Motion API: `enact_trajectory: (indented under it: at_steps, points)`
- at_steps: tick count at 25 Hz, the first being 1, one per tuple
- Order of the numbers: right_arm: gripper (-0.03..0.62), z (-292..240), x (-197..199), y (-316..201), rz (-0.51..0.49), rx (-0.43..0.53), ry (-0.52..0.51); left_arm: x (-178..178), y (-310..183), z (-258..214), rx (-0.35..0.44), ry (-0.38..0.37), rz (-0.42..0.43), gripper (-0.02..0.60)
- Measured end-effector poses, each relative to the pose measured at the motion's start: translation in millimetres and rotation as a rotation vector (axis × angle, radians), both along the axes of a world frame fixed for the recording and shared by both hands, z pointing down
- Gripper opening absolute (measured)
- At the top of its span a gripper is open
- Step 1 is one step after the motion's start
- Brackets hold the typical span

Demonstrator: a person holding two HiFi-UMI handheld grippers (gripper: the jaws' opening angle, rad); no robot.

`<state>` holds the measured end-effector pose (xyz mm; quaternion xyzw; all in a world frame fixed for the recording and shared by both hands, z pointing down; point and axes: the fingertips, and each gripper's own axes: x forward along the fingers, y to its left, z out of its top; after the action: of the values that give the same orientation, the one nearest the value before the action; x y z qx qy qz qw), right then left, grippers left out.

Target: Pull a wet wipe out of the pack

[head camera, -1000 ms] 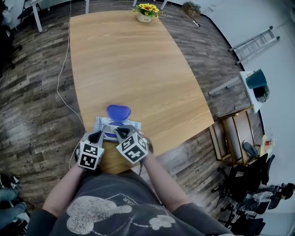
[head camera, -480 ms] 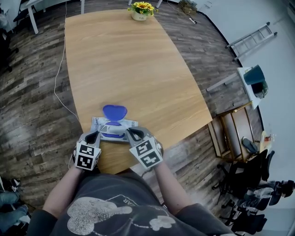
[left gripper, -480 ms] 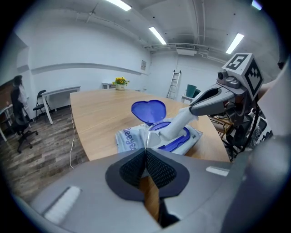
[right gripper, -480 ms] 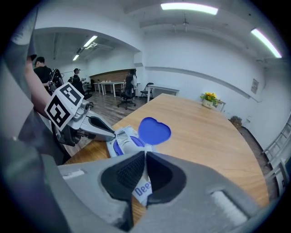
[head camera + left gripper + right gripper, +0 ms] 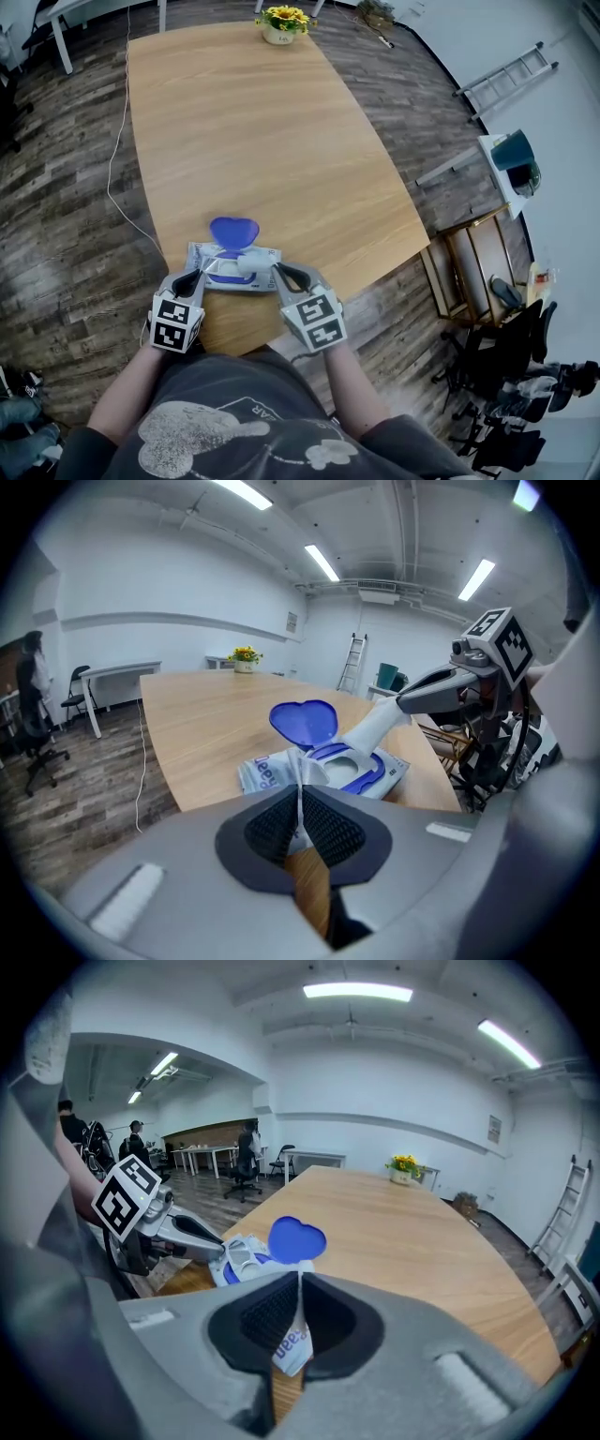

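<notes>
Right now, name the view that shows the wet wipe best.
Left gripper view: the wet wipe shows whole, stretched from the pack to the right claw. Head view shows it tiny; right gripper view, only a thin edge between its jaws.

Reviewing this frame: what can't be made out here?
- How much of the wipe is inside the pack: all views, the pack itself hides it.
- Pack's print: head view, too small; right gripper view, the jaws of the right gripper cover most.
- People in the background: right gripper view, too small.
</notes>
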<state>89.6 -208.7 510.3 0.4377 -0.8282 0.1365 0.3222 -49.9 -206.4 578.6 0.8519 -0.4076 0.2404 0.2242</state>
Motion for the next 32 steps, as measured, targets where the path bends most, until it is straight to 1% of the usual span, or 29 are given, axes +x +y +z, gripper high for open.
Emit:
enact_trajectory:
  at_steps: [4,9,12,14,18,23,27,32]
  points:
    - [0.003,-19,-7,-8,0.025,0.048,-0.013,-4,-4,-19,0.023,0.053,0.001,0.041]
    - [0.003,-30,-15,-10,0.067,0.073,-0.009,-10,-11,-40,0.053,0.127,0.001,0.040]
    - [0.003,-34,-18,-9,0.085,0.080,0.008,-15,-23,-51,0.080,0.151,0.007,0.035]
    - [0.003,-38,-19,-6,0.112,0.095,0.001,-19,-30,-56,0.100,0.164,0.007,0.022]
    - [0.003,-42,-20,-3,0.169,0.131,-0.017,-19,-40,-68,0.126,0.193,0.021,0.020]
    - [0.003,-41,-16,10,0.189,0.128,-0.069,-11,-24,-87,0.169,0.185,0.048,0.020]
    - [0.003,-44,-10,20,0.185,0.135,-0.105,-5,-3,-94,0.161,0.204,0.027,0.020]
    - [0.003,-52,-7,53,0.139,0.154,-0.143,6,44,-99,0.167,0.211,0.009,0.020]
